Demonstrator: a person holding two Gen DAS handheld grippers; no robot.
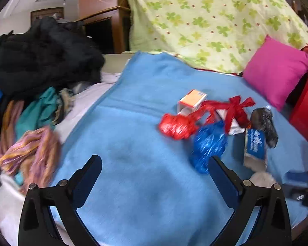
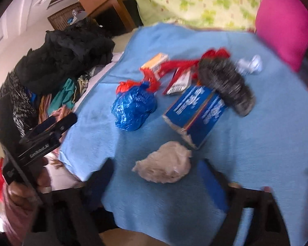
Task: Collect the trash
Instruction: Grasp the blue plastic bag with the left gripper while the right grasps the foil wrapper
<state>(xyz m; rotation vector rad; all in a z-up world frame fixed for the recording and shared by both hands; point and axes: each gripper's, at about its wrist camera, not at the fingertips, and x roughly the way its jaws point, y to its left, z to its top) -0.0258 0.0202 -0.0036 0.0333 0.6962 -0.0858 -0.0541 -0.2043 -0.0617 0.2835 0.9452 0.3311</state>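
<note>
Trash lies on a blue blanket. There is a crumpled red bag, a crumpled blue bag, a small orange box, a red ribbon, a blue carton and a dark fuzzy piece. My left gripper is open over bare blanket, with the blue bag by its right finger. My right gripper is blurred and open. A beige crumpled bag lies between its fingertips, and neither pad presses on it.
A heap of dark and coloured clothes fills the left side. A pink pillow and a green-flowered sheet lie at the back, and a red bag stands at the right. In the right wrist view a hand holds the left gripper.
</note>
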